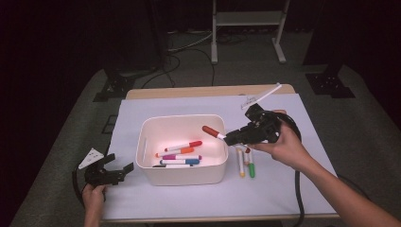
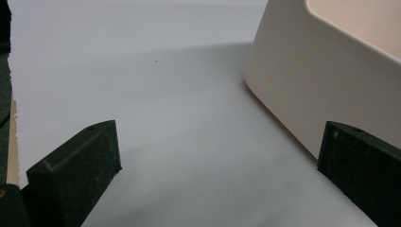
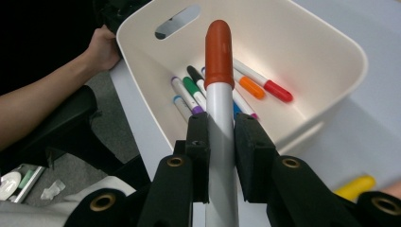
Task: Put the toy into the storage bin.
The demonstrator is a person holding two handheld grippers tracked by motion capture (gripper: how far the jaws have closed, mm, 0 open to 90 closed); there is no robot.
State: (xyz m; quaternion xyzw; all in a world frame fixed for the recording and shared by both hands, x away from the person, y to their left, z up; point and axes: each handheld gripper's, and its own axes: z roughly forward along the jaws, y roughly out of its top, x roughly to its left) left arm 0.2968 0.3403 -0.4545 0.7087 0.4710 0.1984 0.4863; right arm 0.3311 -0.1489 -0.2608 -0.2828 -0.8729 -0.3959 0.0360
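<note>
My right gripper (image 1: 232, 137) is shut on a white marker with a red-brown cap (image 1: 213, 133), held out over the right rim of the cream bin (image 1: 179, 176). In the right gripper view the marker (image 3: 219, 90) rises between the two black pads (image 3: 249, 142), its cap above the bin's inside (image 3: 326, 56). Several coloured markers (image 1: 179, 153) lie on the bin's floor. My left gripper (image 1: 120, 171) rests open on the white sheet just left of the bin, nothing between its jaws (image 2: 213, 179); the bin's wall (image 2: 293, 80) stands to its right.
Three loose markers (image 1: 247, 161) lie on the white sheet (image 1: 198, 198) right of the bin, under my right hand. A white stick (image 1: 262, 95) lies at the table's far right edge. A yellow cap (image 3: 355, 185) shows beside the right jaw. Dark floor, cables and stands surround the table.
</note>
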